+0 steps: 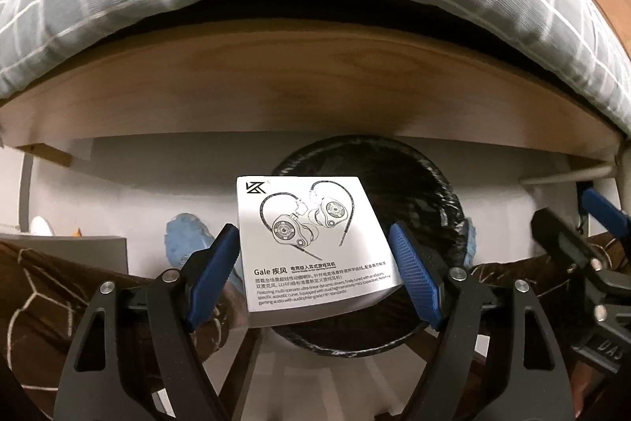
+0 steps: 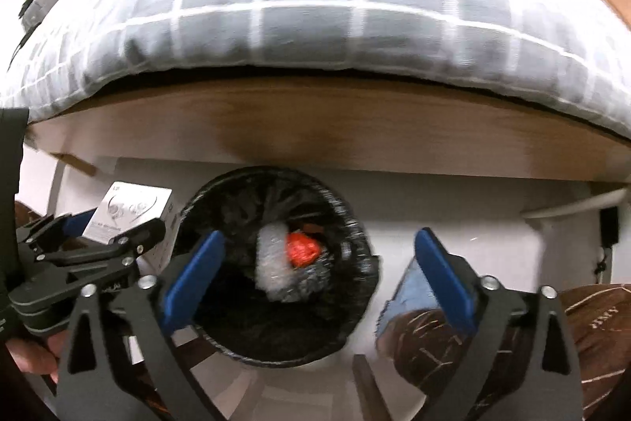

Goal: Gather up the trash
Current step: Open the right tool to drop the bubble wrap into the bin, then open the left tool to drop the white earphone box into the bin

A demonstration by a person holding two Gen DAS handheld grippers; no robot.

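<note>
earphone box [image 1: 311, 247] clamped in left tool [image 1: 315, 275] over bin rim [image 1: 453, 208].

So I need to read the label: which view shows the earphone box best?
The left wrist view: the earphone box sits centred between the fingers, printed face readable. The right wrist view shows only a blurred corner at far left.

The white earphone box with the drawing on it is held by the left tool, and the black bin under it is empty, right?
Not quite. The left tool does hold the white earphone box, but the black bin isn't empty: the right wrist view shows a red crumpled scrap and white plastic inside.
</note>
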